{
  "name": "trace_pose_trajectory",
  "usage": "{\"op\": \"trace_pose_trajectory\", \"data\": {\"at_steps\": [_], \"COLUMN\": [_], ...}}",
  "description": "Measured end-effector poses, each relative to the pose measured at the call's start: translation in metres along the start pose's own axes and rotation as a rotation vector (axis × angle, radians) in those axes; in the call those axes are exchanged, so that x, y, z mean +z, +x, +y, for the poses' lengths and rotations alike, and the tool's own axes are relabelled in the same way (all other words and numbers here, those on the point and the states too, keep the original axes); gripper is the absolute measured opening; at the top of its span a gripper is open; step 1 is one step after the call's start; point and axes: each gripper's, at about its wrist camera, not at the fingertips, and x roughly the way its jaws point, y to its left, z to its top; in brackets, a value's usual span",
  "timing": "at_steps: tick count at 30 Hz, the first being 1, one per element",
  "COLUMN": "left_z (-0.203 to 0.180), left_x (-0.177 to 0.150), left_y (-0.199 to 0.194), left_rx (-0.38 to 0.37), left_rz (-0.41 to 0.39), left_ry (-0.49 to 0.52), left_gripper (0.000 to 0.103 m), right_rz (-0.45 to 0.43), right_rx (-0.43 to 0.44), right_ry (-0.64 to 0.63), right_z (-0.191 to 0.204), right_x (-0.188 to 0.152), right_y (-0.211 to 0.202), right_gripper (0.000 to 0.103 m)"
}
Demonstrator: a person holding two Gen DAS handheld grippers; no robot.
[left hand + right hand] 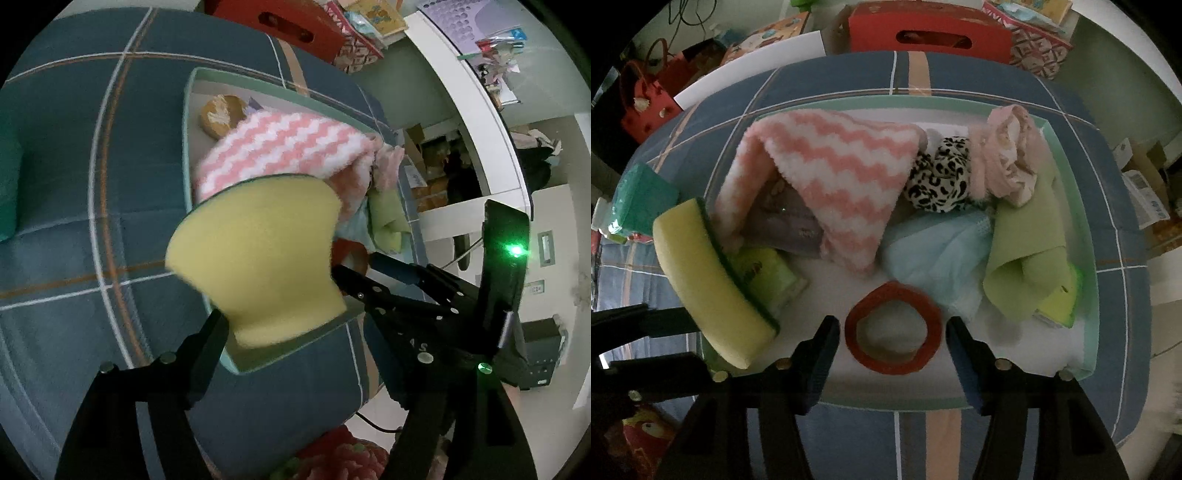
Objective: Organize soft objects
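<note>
Deposit step: yellow sponge at frame centre, over the tray's near rim, between the parted left gripper. Red ring lies lower centre in the tray, between the parted right gripper, untouched. Judged next: both withdrawn.

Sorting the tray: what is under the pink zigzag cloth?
Under the pink zigzag cloth a grey folded cloth pokes out, beside a green packet. Anything deeper is covered.

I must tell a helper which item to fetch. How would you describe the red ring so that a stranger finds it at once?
Look into the pale green tray on the blue checked bedcover. On its white floor, near the front edge, the red ring lies flat between the fingers of the right gripper. Everything around it is cloth or sponge; it alone is a hollow red hoop.
</note>
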Motion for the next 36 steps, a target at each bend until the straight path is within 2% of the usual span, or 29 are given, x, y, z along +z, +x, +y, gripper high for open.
{"op": "trace_pose_trajectory", "data": {"at_steps": [7, 9, 12, 16, 19, 24, 27, 36], "left_z": [0.007, 0.008, 0.009, 0.013, 0.020, 0.039, 0.046, 0.054], "left_x": [-0.025, -0.030, -0.037, -0.045, -0.051, -0.059, -0.061, -0.070], "left_y": [-0.027, -0.035, -0.044, -0.055, -0.061, -0.068, -0.071, -0.082], "left_rx": [0.021, 0.047, 0.132, 0.343, 0.464, 0.591, 0.629, 0.700], "left_rz": [-0.077, -0.106, -0.156, -0.230, -0.268, -0.281, -0.282, -0.315], "left_ry": [0.011, 0.027, 0.043, 0.081, 0.100, 0.110, 0.087, 0.056], "left_gripper": [0.078, 0.079, 0.083, 0.088, 0.092, 0.093, 0.099, 0.099], "right_rz": [-0.065, -0.084, -0.119, -0.142, -0.151, -0.173, -0.190, -0.223], "right_rx": [-0.006, -0.008, -0.003, -0.015, -0.015, -0.019, -0.031, -0.049], "right_ry": [0.069, 0.089, 0.109, 0.101, 0.089, 0.072, 0.052, 0.011], "right_z": [0.000, 0.003, 0.008, 0.024, 0.036, 0.057, 0.066, 0.086], "right_x": [-0.021, -0.028, -0.042, -0.060, -0.069, -0.080, -0.081, -0.096], "right_y": [-0.014, -0.019, -0.026, -0.030, -0.029, -0.031, -0.034, -0.044], "right_gripper": [0.070, 0.075, 0.081, 0.082, 0.082, 0.098, 0.099, 0.099]}}
